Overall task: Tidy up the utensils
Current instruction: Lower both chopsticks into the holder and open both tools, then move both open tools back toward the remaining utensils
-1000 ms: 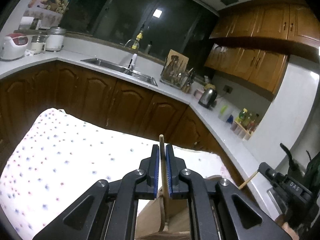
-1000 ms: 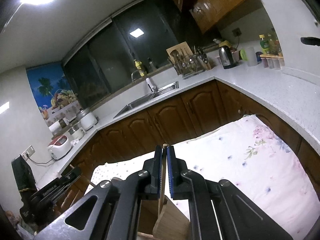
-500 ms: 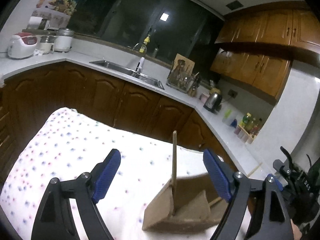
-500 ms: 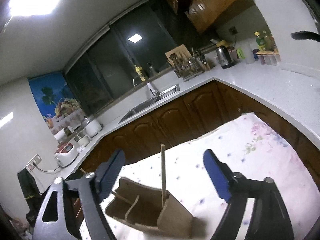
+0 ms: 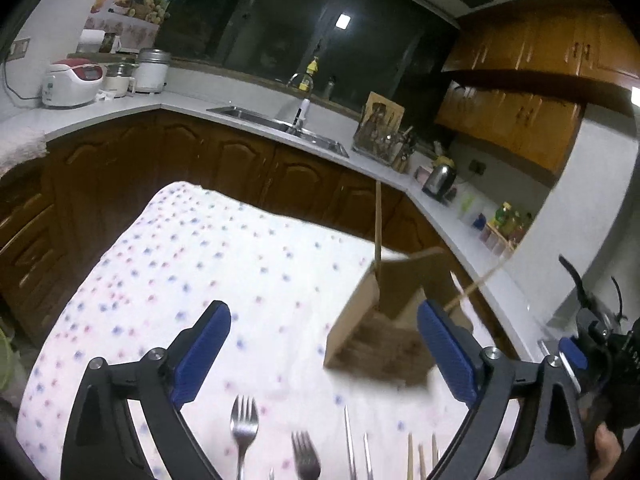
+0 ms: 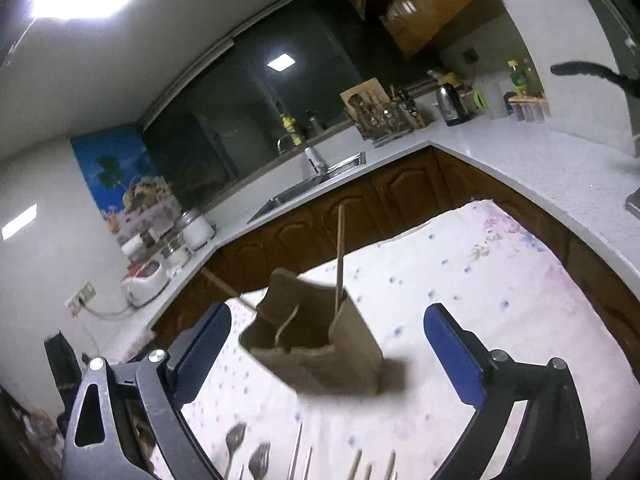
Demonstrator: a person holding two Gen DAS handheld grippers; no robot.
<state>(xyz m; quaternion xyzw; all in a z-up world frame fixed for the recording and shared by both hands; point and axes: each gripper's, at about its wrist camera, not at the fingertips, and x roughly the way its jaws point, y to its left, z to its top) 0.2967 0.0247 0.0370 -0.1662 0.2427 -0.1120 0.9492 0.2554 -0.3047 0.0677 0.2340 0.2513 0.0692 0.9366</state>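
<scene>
Your left gripper (image 5: 322, 334) and right gripper (image 6: 326, 338) both hold their jaws spread wide with nothing in them, above the spotted tabletop (image 5: 200, 264), where the wooden holder (image 6: 320, 344) stands mid-cloth with two chopsticks (image 6: 340, 256) in it and the forks (image 5: 244, 426) lie along the near edge.

The left claw (image 5: 324, 344) has black, triangular-cutout arms, silver screws at the joints and ribbed blue finger pads (image 5: 202, 346). The right claw (image 6: 328, 352) matches: black arms, silver screws, blue pads (image 6: 452, 356).
</scene>
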